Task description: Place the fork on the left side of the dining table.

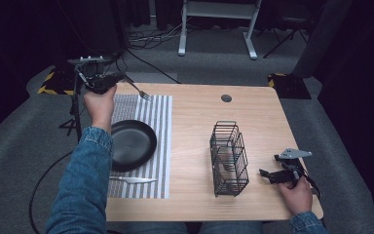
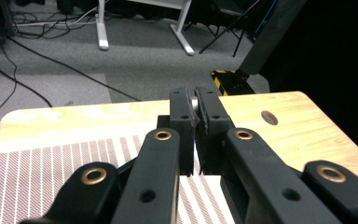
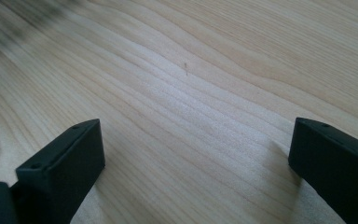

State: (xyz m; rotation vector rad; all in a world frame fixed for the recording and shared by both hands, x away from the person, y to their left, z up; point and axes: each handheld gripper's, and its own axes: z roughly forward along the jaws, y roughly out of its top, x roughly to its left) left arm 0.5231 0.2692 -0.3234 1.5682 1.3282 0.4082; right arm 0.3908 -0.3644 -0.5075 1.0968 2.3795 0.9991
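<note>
Left gripper (image 1: pixel 119 78) is raised over the far-left corner of the table (image 1: pixel 253 114), jaws clamped on the handle of a fork (image 1: pixel 139 90) whose tines point toward 4 o'clock above the striped mat (image 1: pixel 160 122). The plate (image 1: pixel 132 144) lies at 6 o'clock from the fork, a knife (image 1: pixel 132 180) beyond it. Right gripper (image 1: pixel 268 175) rests at 3 o'clock of the wire basket (image 1: pixel 229 158), jaws apart, nothing between them.

Cutlery: one fork (image 1: pixel 139 90), one knife (image 1: pixel 132 180). Tableware: one black plate (image 1: pixel 132 144), one striped mat (image 1: pixel 161 127), one wire basket (image 1: pixel 229 158) with something unclear inside it. Furniture and tools: one desk (image 1: pixel 199 117) with one round hole (image 1: pixel 226 98); two tongs, left (image 1: pixel 108 80) and right (image 1: pixel 268 174).
</note>
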